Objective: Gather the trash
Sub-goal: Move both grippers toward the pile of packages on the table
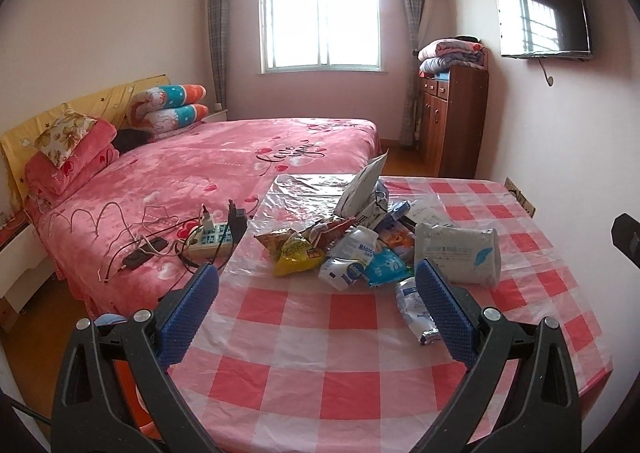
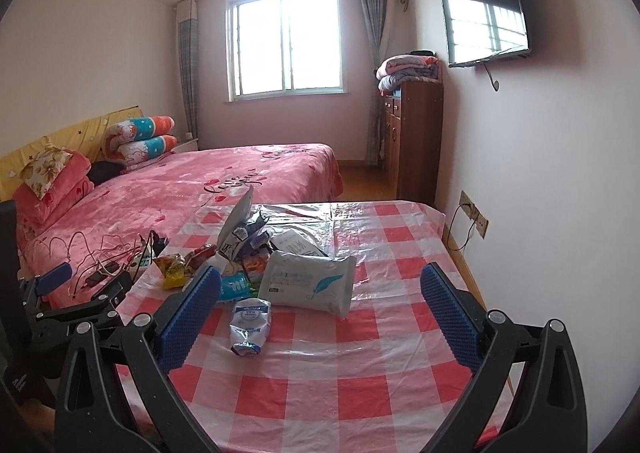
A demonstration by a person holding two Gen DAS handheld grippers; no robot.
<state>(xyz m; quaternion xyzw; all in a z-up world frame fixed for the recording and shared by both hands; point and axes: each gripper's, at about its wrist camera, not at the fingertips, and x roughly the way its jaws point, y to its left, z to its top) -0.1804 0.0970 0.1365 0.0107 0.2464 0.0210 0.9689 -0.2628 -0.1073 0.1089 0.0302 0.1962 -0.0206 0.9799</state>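
A heap of trash lies on the table with the pink checked plastic cloth [image 1: 320, 373] [image 2: 360, 381]. It holds a yellow snack bag [image 1: 296, 255] [image 2: 174, 273], a blue packet [image 1: 386, 265] [image 2: 234, 287], a white wipes pack [image 1: 456, 253] [image 2: 308, 279] and an upright white bag [image 1: 364, 185] [image 2: 238, 221]. A crumpled white-and-blue wrapper [image 1: 414, 309] [image 2: 248, 327] lies nearest to me. My left gripper [image 1: 316, 269] [image 2: 86, 285] is open just short of the heap. My right gripper [image 2: 320, 273] is open too, with nothing between its blue pads [image 2: 188, 317].
A bed with a pink cover [image 1: 224, 157] [image 2: 180, 189] runs along the table's left side. A power strip with tangled cables [image 1: 210, 239] [image 2: 120, 261] lies on it. A wooden cupboard [image 1: 452, 121] and a wall television [image 2: 486, 13] are on the right. A wall socket [image 2: 474, 219] sits by the table's right edge.
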